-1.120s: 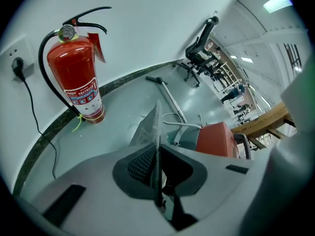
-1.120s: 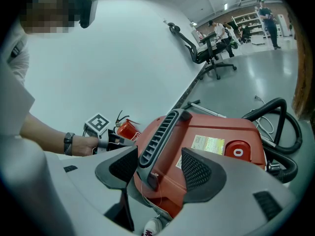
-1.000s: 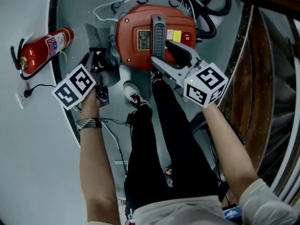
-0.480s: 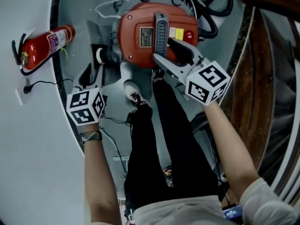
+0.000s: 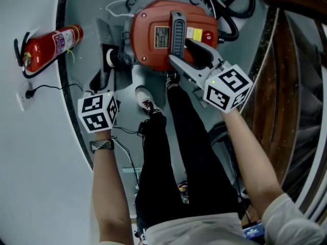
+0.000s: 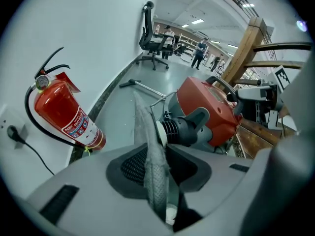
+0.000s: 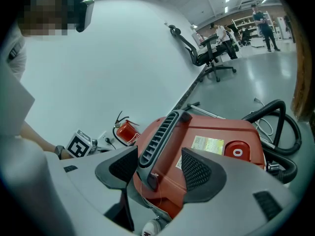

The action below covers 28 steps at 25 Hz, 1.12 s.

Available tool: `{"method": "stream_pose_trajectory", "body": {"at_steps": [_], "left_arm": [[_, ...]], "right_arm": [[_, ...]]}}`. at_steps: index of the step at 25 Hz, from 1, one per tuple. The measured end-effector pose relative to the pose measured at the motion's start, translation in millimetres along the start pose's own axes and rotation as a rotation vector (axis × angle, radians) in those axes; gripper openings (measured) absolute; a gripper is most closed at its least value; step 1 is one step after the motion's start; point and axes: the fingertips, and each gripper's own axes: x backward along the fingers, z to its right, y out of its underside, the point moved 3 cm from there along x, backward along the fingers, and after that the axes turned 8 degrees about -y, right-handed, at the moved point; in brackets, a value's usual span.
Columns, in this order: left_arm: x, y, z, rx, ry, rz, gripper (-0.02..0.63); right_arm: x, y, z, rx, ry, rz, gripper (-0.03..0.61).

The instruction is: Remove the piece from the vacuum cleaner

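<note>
On the floor [image 5: 84, 4], round red vacuum cleaner [image 5: 144, 41].

The vacuum cleaner [image 5: 150, 47] was round and red, with a dark handle [image 5: 177, 32] across its top. It stood on the floor [image 5: 84, 4]. The piece [image 6: 147, 127] was thin, grey and bumpy. It stood on its edge between the jaws of the left hand-held gripper [image 6: 165, 157], near the vacuum cleaner.

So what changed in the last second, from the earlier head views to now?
The left gripper drew back from the vacuum cleaner's side port toward the person and rolled; its jaws have just been closing, a thin grey strip between them, unpressed. The right gripper stayed astride the handle.
</note>
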Motion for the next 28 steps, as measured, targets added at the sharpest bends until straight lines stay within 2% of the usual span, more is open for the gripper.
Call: {"method": "stream_pose_trajectory", "body": {"at_steps": [4,7,11,13,17,23,28], "left_arm": [[-0.2,-0.4,2.4,0.022,-0.031,-0.006,0.054],[-0.6,-0.6,2.2,0.031,-0.047,-0.015,0.034],[-0.5,-1.7,0.2,-0.103,-0.095,-0.002,0.032],[-0.4,-2.9,-1.2,-0.119,-0.104,0.006,0.031],[-0.1,-4.6,-2.1,-0.062,-0.087,0.01,0.029],[-0.5,-3.1,-5.8,0.064,-0.073,0.014,0.028],[-1.0,-3.0,-7.5,0.081,-0.068,0.015,0.028]], "right_arm": [[-0.3,-0.3,0.1,0.002,-0.001,0.002,0.273],[0.0,-0.4,0.0,0.003,0.0,0.001,0.273],[-0.3,-0.1,0.1,0.0,-0.003,0.0,0.272],[-0.2,-0.1,-0.1,0.002,-0.002,0.003,0.273],[0.8,-0.5,-0.6,0.017,0.005,0.014,0.273],[0.4,0.1,-0.3,0.014,0.0,0.011,0.273],[0.5,-0.5,-0.3,0.015,0.0,0.013,0.273]]}}
